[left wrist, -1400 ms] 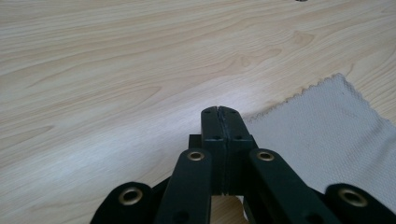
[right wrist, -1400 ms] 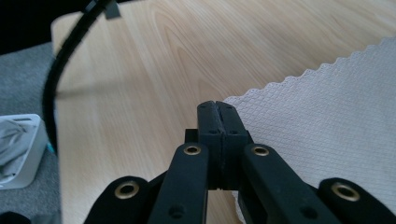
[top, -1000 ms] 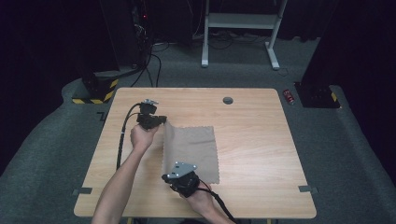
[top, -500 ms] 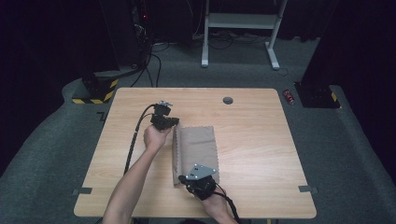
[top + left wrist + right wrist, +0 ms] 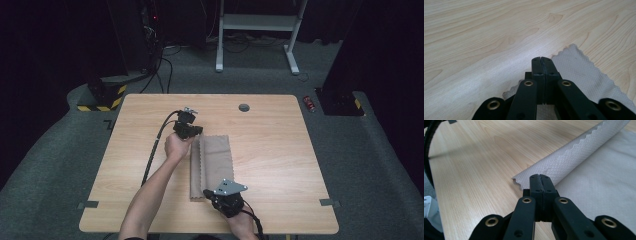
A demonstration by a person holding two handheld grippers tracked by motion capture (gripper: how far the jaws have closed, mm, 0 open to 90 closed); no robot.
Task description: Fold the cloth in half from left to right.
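The beige cloth lies folded lengthwise, its edges scalloped, seemingly waffle-textured.

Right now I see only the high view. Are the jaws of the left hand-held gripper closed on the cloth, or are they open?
Observer: They are closed. In the left gripper view the left hand-held gripper has its jaws pressed together with no gap, and the cloth comes out on both sides of them.
Operator: And the right one?
Observer: The right hand-held gripper is shut too. It pinches the end of a flap that is lifted and curls over the flat layer.
Operator: What is the edge of that flap like?
Observer: It is scalloped, and the surface has a fine diamond weave.
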